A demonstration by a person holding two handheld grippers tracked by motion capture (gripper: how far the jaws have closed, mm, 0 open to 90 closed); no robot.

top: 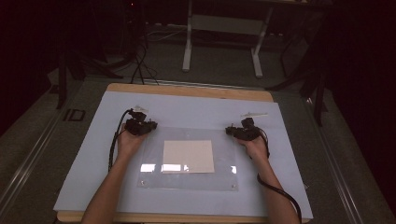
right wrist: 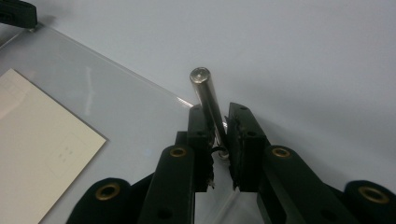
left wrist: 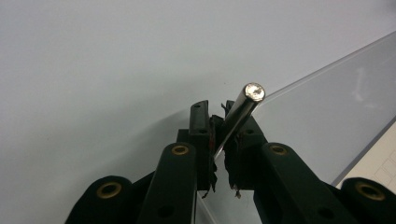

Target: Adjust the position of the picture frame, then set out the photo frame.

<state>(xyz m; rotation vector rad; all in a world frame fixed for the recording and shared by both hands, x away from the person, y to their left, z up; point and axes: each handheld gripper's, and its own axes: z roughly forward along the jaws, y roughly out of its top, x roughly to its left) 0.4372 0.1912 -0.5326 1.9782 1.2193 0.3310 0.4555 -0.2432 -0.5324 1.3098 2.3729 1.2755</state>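
1. Landmark: the clear acrylic sheet (top: 187, 158) lies on the pale blue mat (top: 93, 154). A cream card (top: 188, 156) lies flat at the sheet's centre.
2. The left gripper (top: 140, 125) rests at the sheet's far left corner. Its jaws are nearly closed and clamp a polished metal rod (left wrist: 240, 116), which projects forward past the jaw tips, over the mat beside the sheet's edge.
3. The right gripper (top: 243, 130) rests at the sheet's far right corner. Its jaws are likewise nearly closed and pinch a second metal rod (right wrist: 210, 109), which projects over the sheet's edge.
4. Judged step: both rods are held ready at the sheet's far corners. Keep each grip firm so the smooth rod cannot slip or twist between the pads.
5. Bring each rod tip down slowly and squarely; a tilted rod may skid on the glossy sheet.
6. Containers: none in view. The card under or on the sheet is the sole enclosed item; which side it lies on cannot be told.
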